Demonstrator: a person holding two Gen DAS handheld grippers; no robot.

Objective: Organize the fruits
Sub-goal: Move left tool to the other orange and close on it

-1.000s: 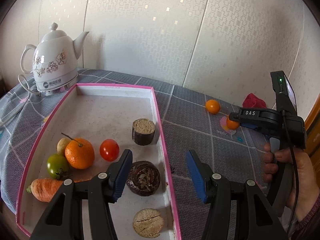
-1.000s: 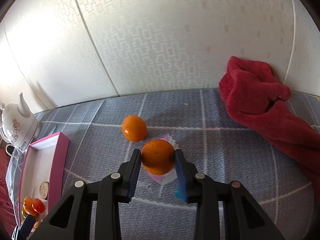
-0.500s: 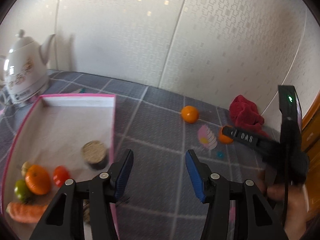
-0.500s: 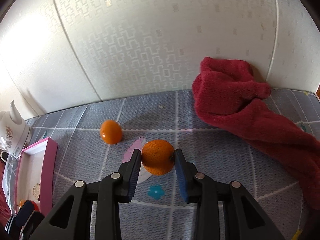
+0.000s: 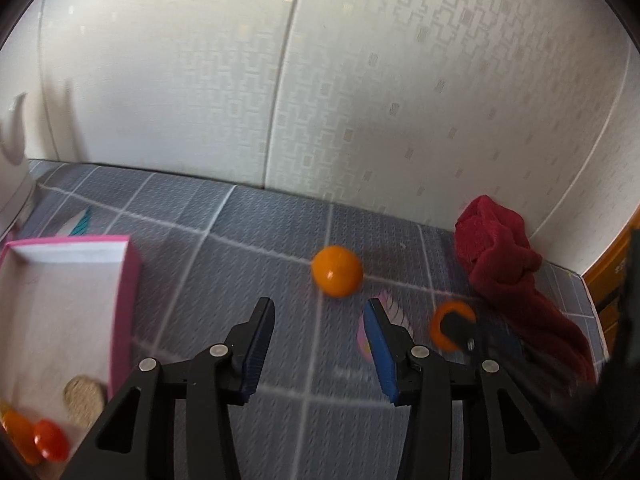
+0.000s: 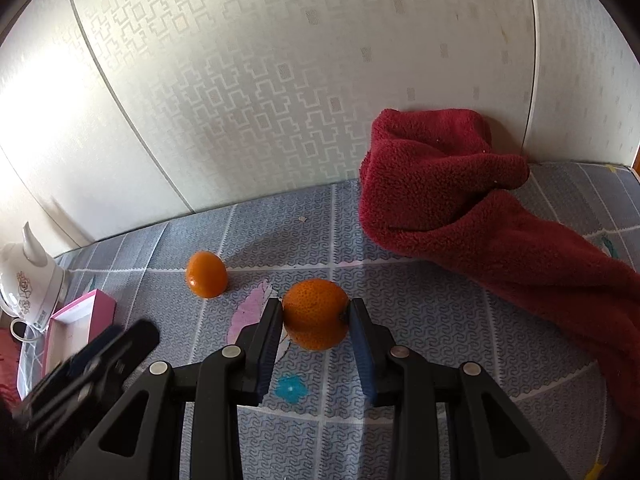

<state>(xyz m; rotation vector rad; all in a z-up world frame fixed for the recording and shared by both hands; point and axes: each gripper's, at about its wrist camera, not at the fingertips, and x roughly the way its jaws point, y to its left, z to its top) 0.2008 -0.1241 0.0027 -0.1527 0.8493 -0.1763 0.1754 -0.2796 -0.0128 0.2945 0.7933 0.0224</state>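
Observation:
My right gripper (image 6: 316, 320) is shut on a pitted orange (image 6: 315, 313), both pads pressing its sides; the same orange (image 5: 447, 328) shows blurred at the right of the left wrist view. A second, smooth orange (image 5: 337, 270) (image 6: 206, 274) lies loose on the grey patterned tablecloth. My left gripper (image 5: 318, 328) hangs just in front of that loose orange, its jaws closing with nothing between them. The pink-rimmed box (image 5: 127, 276) (image 6: 80, 312) sits at the left, holding a small red tomato (image 5: 51, 440), a round brown slice (image 5: 84, 400) and an orange piece.
A crumpled red towel (image 6: 480, 200) (image 5: 500, 256) lies against the wall at the right. A white kettle (image 6: 24, 280) stands at the far left beyond the box. The patterned wall runs close behind the table. A wooden edge (image 5: 608, 280) shows far right.
My left gripper swung right, away from the box and toward the loose orange, its jaws narrowing. My right gripper drifted slightly with its orange still gripped.

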